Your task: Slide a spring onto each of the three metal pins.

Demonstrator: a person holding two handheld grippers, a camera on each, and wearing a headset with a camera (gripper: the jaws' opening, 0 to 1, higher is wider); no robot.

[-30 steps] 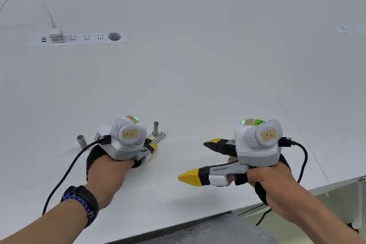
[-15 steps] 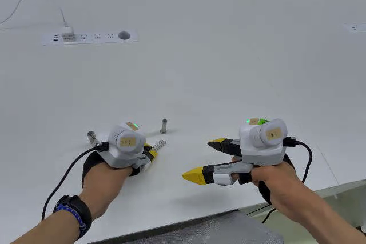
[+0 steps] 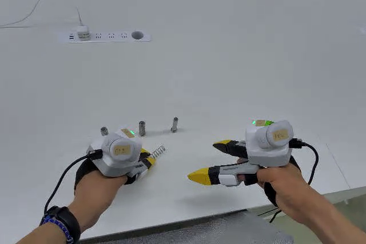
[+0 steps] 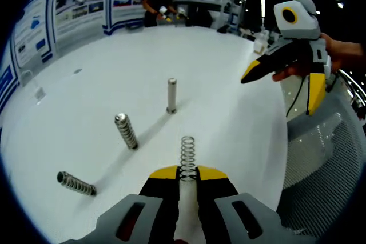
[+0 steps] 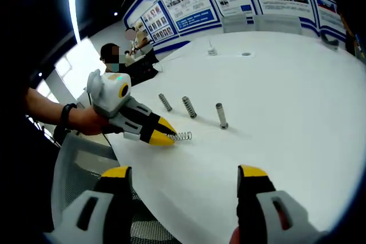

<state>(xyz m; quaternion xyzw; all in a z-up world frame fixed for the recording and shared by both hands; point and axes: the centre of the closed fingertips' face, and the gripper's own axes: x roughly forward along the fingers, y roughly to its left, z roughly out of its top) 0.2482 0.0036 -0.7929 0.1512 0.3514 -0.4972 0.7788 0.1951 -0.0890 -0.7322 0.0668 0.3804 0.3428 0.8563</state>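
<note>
Pulled back toward me since a second ago, the spring juts from the clamped jaws of my left gripper, near the row of pins. I see the bare pin upright at the row's right end in the head view. The middle pin and left pin each wear a coil. My right gripper hovers wide open and empty over the white workbench.

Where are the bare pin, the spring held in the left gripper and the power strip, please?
bare pin (image 4: 171,94): left gripper view, middle of its shaft.
held spring (image 4: 187,152): left gripper view, coils just ahead of the jaws.
power strip (image 3: 106,36): head view, middle of its top face.
</note>
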